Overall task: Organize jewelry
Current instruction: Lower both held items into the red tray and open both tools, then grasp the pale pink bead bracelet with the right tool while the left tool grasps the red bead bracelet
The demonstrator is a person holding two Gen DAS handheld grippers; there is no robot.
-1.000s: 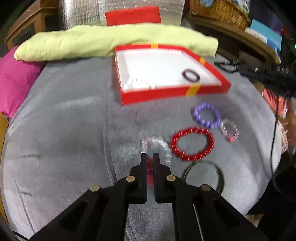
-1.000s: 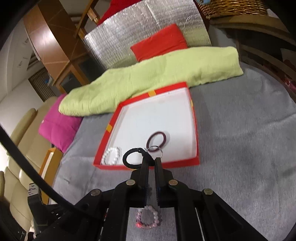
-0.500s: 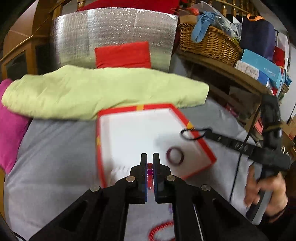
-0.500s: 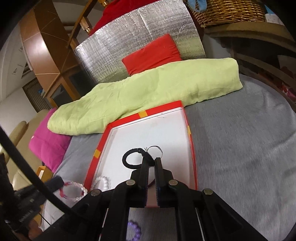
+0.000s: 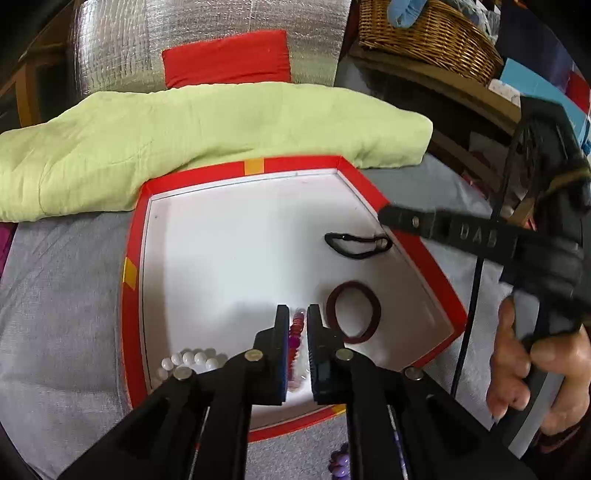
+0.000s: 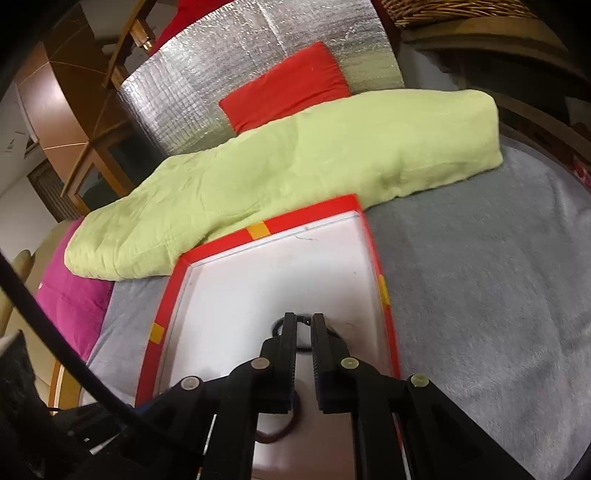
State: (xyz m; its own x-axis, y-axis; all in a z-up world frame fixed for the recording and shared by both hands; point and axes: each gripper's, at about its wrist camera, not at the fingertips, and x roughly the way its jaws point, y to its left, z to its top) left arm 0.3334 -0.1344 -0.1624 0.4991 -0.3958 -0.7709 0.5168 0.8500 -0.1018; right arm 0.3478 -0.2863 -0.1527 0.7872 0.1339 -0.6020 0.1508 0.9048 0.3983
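A red box with a white floor (image 5: 130,258) lies on the grey cloth; it also shows in the right wrist view (image 6: 384,295). My left gripper (image 5: 295,314) hangs over the box's near part, jaws slightly parted, with a pink and clear beaded bracelet (image 5: 295,332) between them. A white pearl bracelet (image 5: 188,360) and a dark red ring bracelet (image 5: 354,312) lie in the box. My right gripper (image 6: 303,321) reaches in from the right, jaws slightly apart, and a black cord bracelet (image 5: 356,243) lies on the box floor at its tips.
A lime green folded blanket (image 5: 184,136) lies behind the box, with a red cushion (image 5: 225,59) and a silver foil panel beyond. A wicker basket (image 5: 424,33) stands at the back right. A purple beaded bracelet (image 5: 340,463) lies on the cloth in front of the box.
Both grippers moved forward over the box. The black cord bracelet has come down from the right gripper's tips onto the box floor. Both pairs of jaws have parted a little.
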